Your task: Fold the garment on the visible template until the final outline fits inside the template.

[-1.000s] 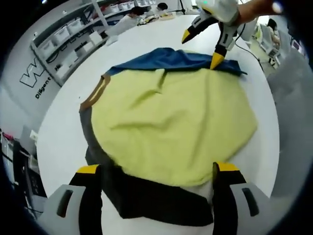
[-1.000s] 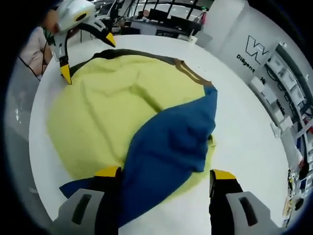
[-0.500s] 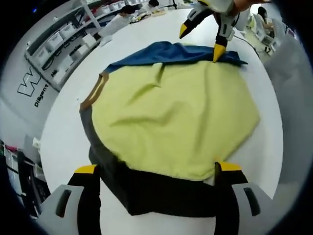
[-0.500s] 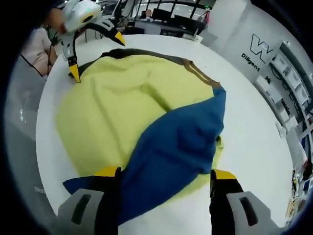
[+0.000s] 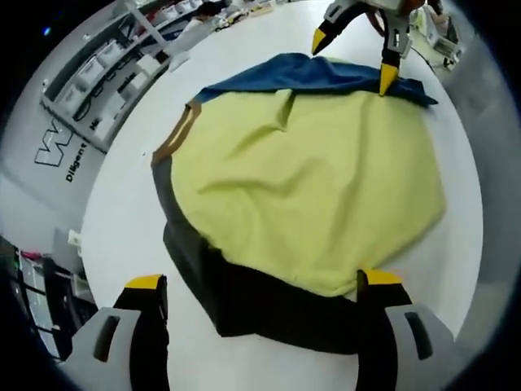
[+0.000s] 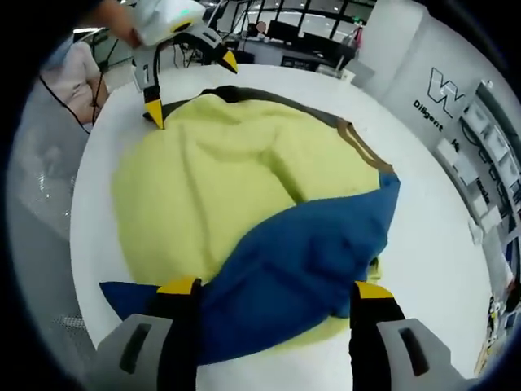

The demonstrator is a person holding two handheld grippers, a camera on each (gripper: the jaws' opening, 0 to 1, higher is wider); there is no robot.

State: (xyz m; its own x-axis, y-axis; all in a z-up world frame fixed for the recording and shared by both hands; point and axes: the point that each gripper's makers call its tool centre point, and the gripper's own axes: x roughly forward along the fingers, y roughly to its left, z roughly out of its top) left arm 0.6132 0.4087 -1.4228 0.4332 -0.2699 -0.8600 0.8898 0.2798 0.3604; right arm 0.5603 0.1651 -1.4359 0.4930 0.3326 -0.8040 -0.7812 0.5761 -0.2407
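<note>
On the round white table, spread near-flat: one garment, a soft knit top in three colours, with a yellow-green body, a blue panel, a dark grey or black band and a tan neckline trim. Judged light, limp and easily rucked; low creases already run across the yellow cloth, so it would likely drag and bunch if pulled flat along the tabletop, and is best pinched at a free edge or corner through one or two layers and lifted over. No template outline can be made out under or around the cloth. Left gripper: jaws set wide with nothing between them, poised above the dark band, its yellow tips standing either side of the hem edge where yellow meets dark; in the right gripper view it appears at the far side of the garment, one tip at or very near the cloth edge, contact uncertain. Right gripper: jaws likewise wide apart and empty, straddling the blue panel at its near end; in the left gripper view it shows across the table, one tip down at the blue edge. Beyond the table: shelving with white bins, a wall bearing lettering, seated people at distant desks
</note>
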